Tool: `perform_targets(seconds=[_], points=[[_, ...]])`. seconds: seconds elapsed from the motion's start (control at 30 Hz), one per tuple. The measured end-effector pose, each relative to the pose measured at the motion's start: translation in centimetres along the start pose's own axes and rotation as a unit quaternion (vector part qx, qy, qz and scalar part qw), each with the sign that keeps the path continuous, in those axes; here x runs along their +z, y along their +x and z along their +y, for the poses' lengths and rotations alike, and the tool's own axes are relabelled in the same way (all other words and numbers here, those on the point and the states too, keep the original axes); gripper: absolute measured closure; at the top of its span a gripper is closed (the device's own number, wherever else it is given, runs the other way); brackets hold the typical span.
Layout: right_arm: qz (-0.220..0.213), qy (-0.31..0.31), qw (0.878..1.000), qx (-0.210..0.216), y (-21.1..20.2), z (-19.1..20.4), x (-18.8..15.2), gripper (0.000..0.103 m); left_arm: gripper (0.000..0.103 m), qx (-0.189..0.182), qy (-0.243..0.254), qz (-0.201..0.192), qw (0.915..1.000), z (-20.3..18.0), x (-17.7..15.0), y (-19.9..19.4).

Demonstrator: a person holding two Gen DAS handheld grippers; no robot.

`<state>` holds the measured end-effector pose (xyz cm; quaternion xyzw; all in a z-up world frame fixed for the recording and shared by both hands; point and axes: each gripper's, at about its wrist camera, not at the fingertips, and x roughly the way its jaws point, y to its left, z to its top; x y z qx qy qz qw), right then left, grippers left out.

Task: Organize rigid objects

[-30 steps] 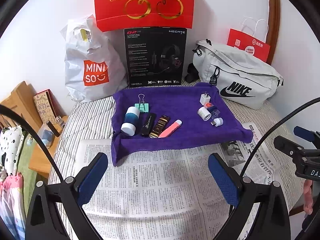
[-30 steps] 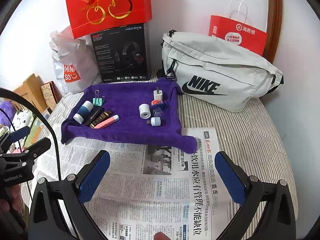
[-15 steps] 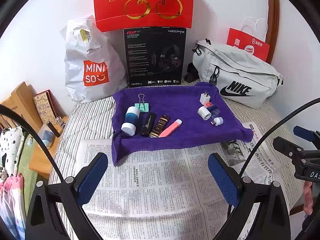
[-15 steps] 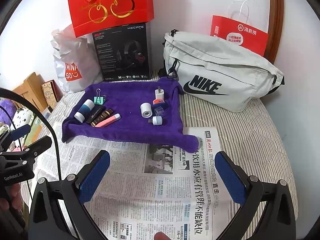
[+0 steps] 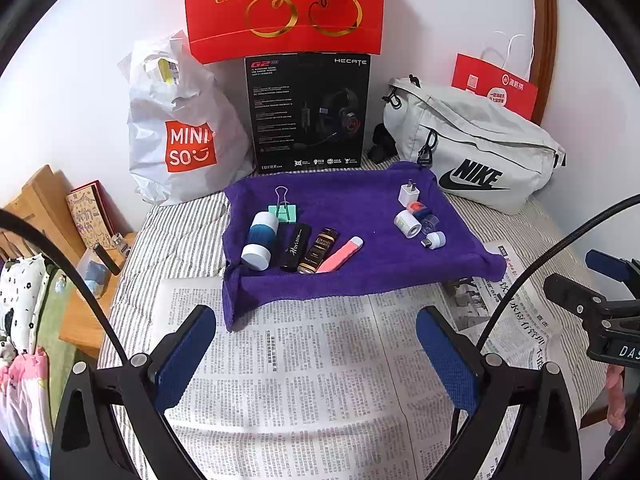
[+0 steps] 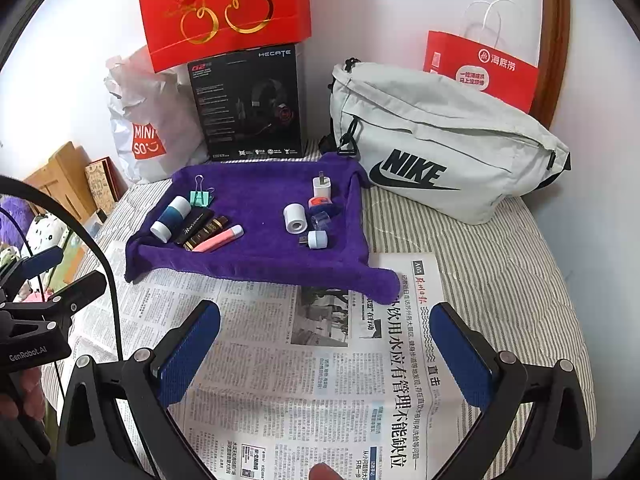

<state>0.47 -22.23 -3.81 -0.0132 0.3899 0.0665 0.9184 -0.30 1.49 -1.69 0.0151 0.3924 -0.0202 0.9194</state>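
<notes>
A purple cloth (image 5: pixel 344 200) (image 6: pixel 256 188) lies on the bed and holds small rigid items. On its left lie a blue-and-white bottle (image 5: pixel 260 240), a green binder clip (image 5: pixel 283 208), a black tube (image 5: pixel 295 246), a brown tube (image 5: pixel 318 250) and a pink tube (image 5: pixel 340 255). On its right lie a white charger plug (image 5: pixel 409 194), a white roll (image 5: pixel 407 224) and a small white adapter (image 5: pixel 435 239). My left gripper (image 5: pixel 316 360) and right gripper (image 6: pixel 324 356) are open and empty above the newspaper, short of the cloth.
Newspaper (image 5: pixel 304 380) covers the near bed. Behind the cloth stand a white Miniso bag (image 5: pixel 180 132), a black headset box (image 5: pixel 308 112), a red gift bag (image 5: pixel 284 4) and a grey Nike bag (image 5: pixel 476 148). A wooden stand (image 5: pixel 44 200) is at left.
Both views have shifted very slightly; the right gripper has crept a little toward the cloth. Both grippers stay open and the items on the cloth have not moved.
</notes>
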Motion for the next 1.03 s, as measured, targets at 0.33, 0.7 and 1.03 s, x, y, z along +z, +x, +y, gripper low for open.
perform_targets(seconds=[0.33,0.7,1.03], points=[[0.003,-0.005,1.000,0.002,0.19,0.15,-0.14,0.000,0.002,0.000,0.000,0.000,1.0000,-0.12,-0.04,-0.05],[0.001,-0.004,1.000,0.002,0.09,0.09,-0.20,0.000,0.002,0.000,-0.001,-0.001,1.0000,-0.17,-0.08,-0.11],[0.001,-0.004,1.000,0.004,0.00,0.14,-0.30,0.000,0.000,-0.002,0.002,-0.001,1.0000,-0.22,-0.01,-0.14]])
